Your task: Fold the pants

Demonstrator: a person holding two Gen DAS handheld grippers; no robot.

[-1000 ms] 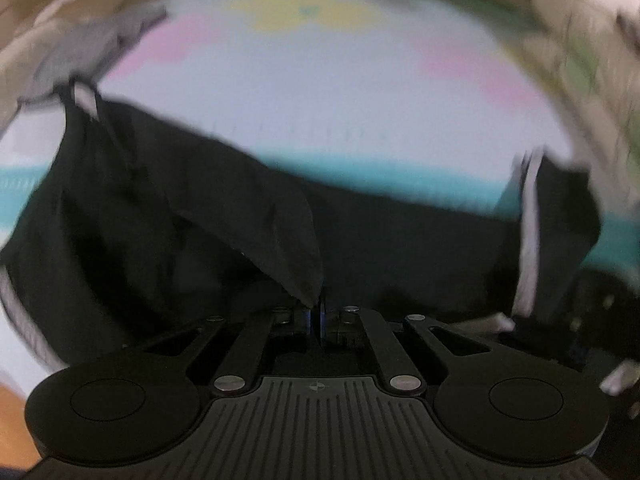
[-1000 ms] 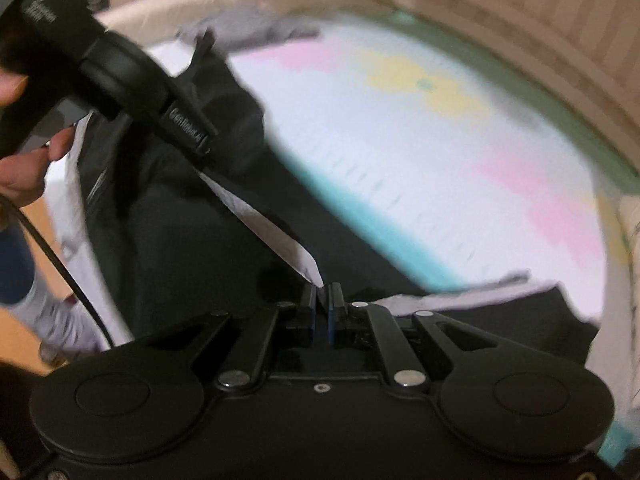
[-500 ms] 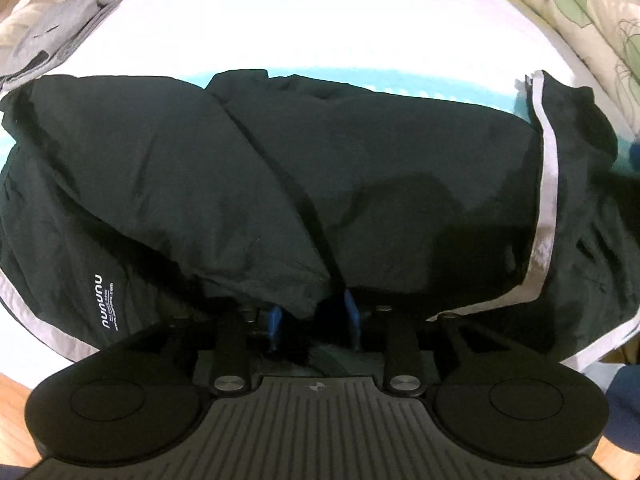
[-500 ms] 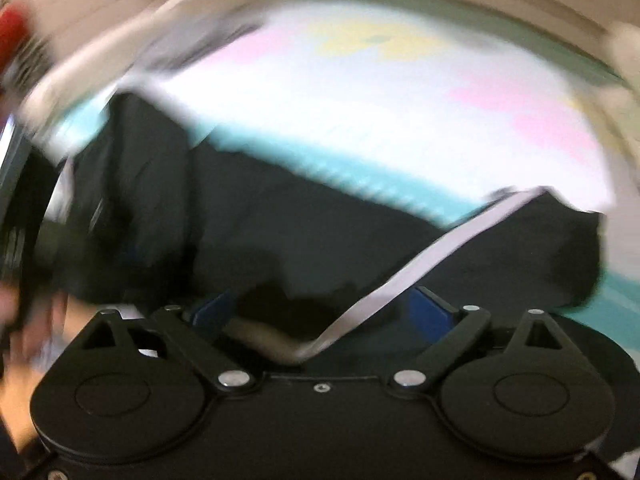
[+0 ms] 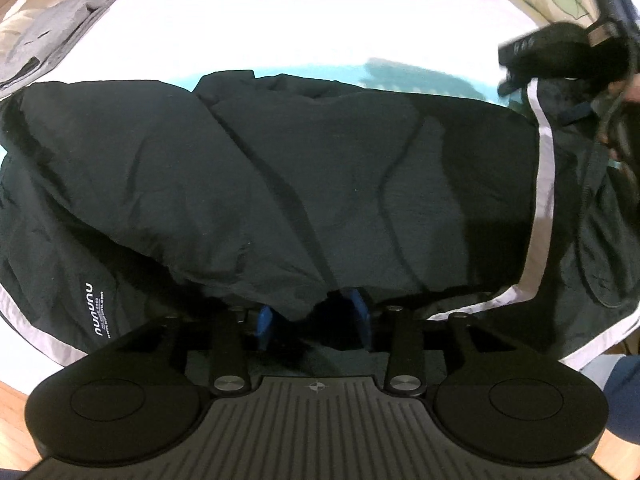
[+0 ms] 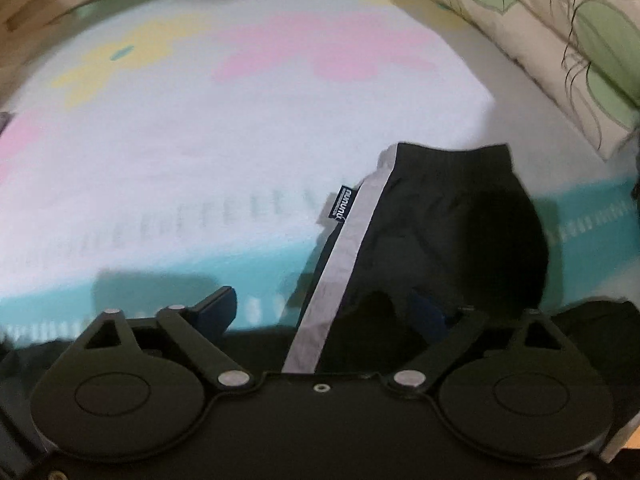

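Note:
Black pants (image 5: 320,168) with a grey side stripe (image 5: 542,200) lie folded over on the bed. In the left wrist view, my left gripper (image 5: 313,316) is at their near edge, its jaws opening. A loose tip of the top fold hangs between the blue pads (image 5: 265,320) without being pressed. In the right wrist view, my right gripper (image 6: 320,312) hovers wide over the pants' end (image 6: 440,232), its jaws closing. The stripe (image 6: 352,248) runs between the pads, which are clear of it. The right-hand tool's black body (image 5: 560,56) shows blurred at the left view's top right.
The bed sheet (image 6: 240,128) is pale with pink and yellow patches and a teal band. A grey garment (image 5: 60,28) lies at the far left. A leaf-print pillow (image 6: 560,40) lies at the far right. Wooden floor (image 5: 12,420) shows below the bed's near edge.
Both grippers let go of the pants, which now lie folded on the bed. The left jaws have parted. The right gripper opened wide and swung right to the pants' end.

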